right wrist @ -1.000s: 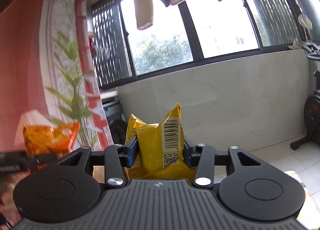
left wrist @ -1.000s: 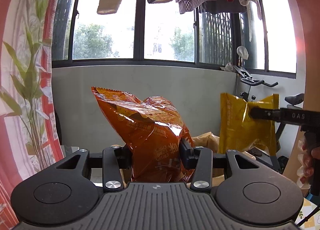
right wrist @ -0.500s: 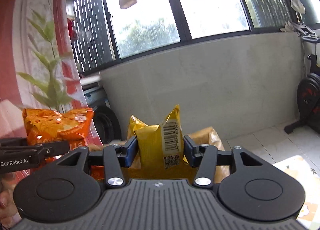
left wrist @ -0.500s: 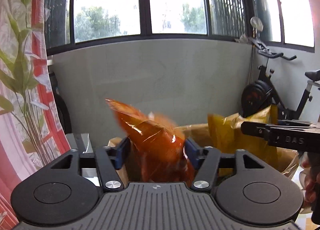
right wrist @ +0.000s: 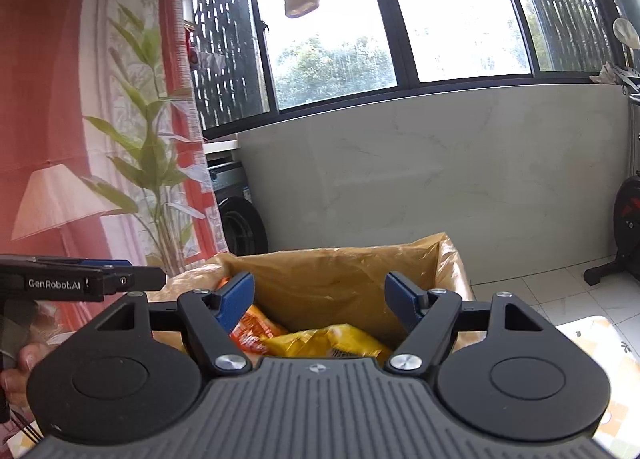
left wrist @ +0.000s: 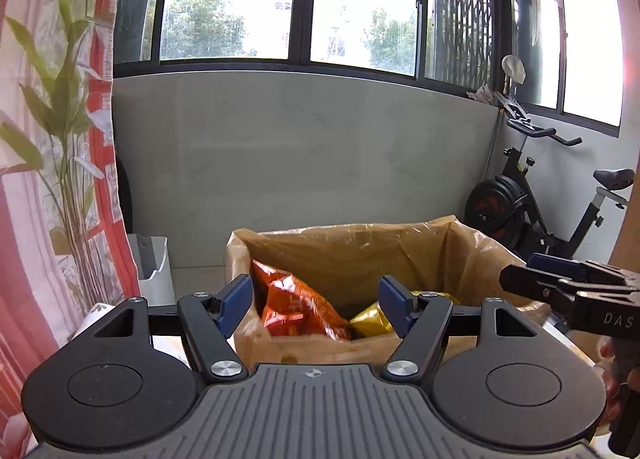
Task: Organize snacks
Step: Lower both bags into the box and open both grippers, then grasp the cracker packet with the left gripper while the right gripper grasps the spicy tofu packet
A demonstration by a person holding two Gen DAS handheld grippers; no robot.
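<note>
The left gripper (left wrist: pixel 316 305) and the right gripper (right wrist: pixel 320 301) are held level side by side, each with its jaws spread wide and nothing between the blue pads, the person's fingers (right wrist: pixel 16 371) wrapped around the left handle

Lower part of orange snack bag (left wrist: pixel 296 305) hidden behind near wall of cardboard box (left wrist: pixel 344 247), print blurred; yellow snack bag (left wrist: pixel 372 321) mostly covered by left gripper (left wrist: pixel 316 305) finger; barcode unreadable, cut by right gripper (right wrist: pixel 318 299) body; exercise bike (left wrist: pixel 536 195) cut off at frame edge.
</note>
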